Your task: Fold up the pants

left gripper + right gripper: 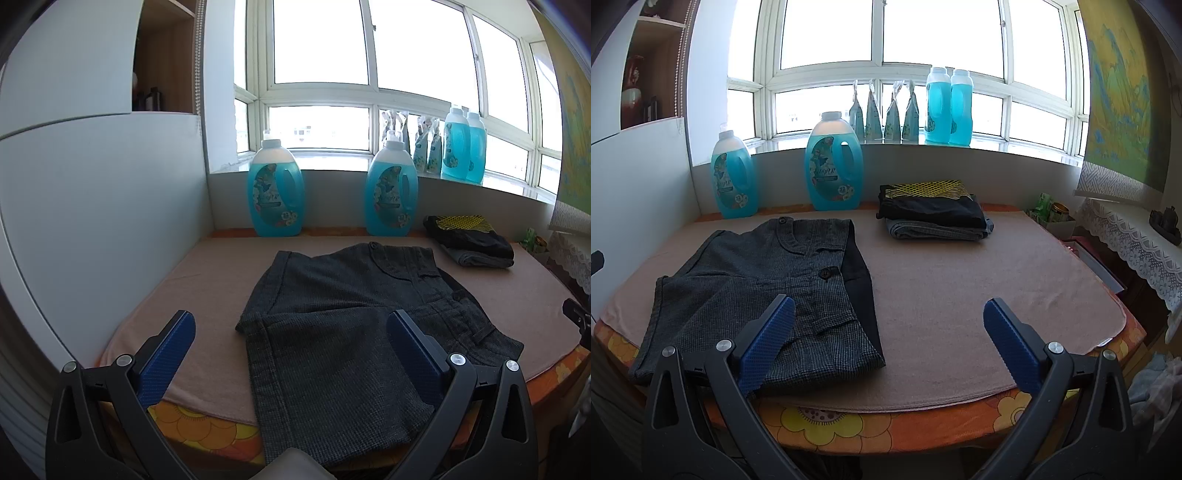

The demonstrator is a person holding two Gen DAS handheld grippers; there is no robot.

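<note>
Pants (764, 291), dark grey woven, folded, lying flat on beige cloth (960, 295) over the tabletop (886, 432), near edge overhanging toward the cameras. Left gripper (291, 332) poised just above them, jaws spread wide, empty. Right gripper (888, 325) beside them over bare cloth, jaws likewise apart. Beyond the pants, two blue detergent bottles (834, 166); stacked folded clothes (934, 214) there too, possibly jeans undermost.

Left wrist view: low over the near table (207, 266) edge, facing the window (321, 44), close above the pants (332, 314); right wrist view likewise, set further right. Shared: pants, folded stack (931, 214), blue bottles (833, 166).
</note>
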